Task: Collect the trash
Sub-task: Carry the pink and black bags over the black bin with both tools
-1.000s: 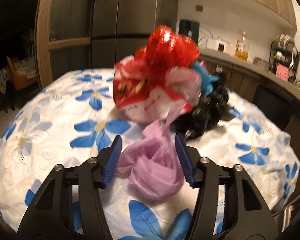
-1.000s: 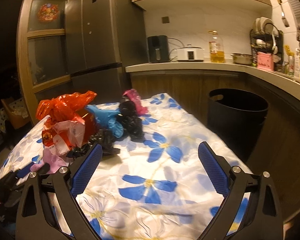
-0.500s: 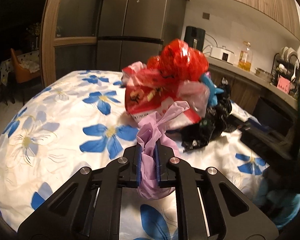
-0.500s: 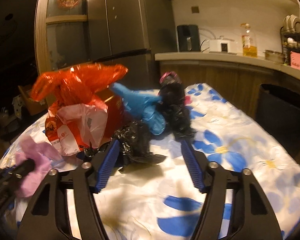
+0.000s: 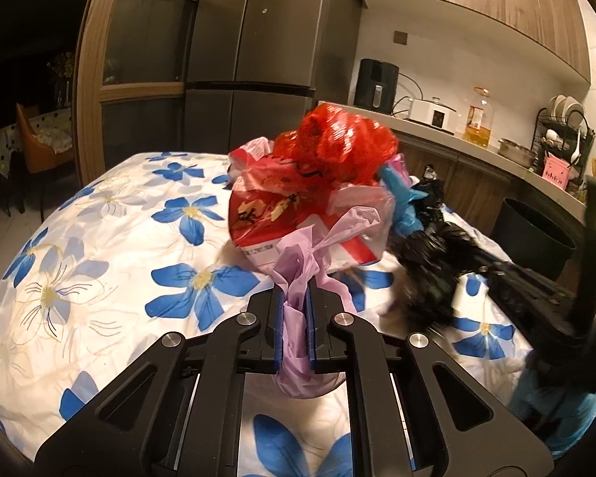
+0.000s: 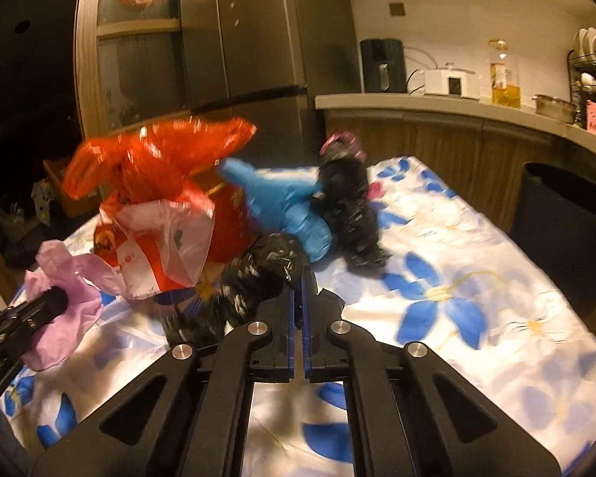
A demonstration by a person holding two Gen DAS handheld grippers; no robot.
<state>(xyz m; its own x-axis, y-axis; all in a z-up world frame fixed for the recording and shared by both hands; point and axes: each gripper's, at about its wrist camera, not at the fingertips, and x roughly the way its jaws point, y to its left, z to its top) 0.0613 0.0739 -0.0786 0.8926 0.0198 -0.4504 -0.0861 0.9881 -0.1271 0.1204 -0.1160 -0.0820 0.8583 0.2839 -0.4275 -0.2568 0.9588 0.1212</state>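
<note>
My left gripper is shut on a lilac plastic bag, which hangs between its blue pads just above the tablecloth; it also shows in the right wrist view. My right gripper is shut on the edge of a black trash bag, blurred by motion; the same bag shows in the left wrist view. Behind them lie a red bag on a red-and-white bag, a blue bag and a second black bag.
The table has a white cloth with blue flowers. A black bin stands right of the table by the counter. A dark fridge is behind the table.
My left gripper closed on the lilac bag and raised it slightly. My right gripper moved in toward the pile and closed on the near black bag.
</note>
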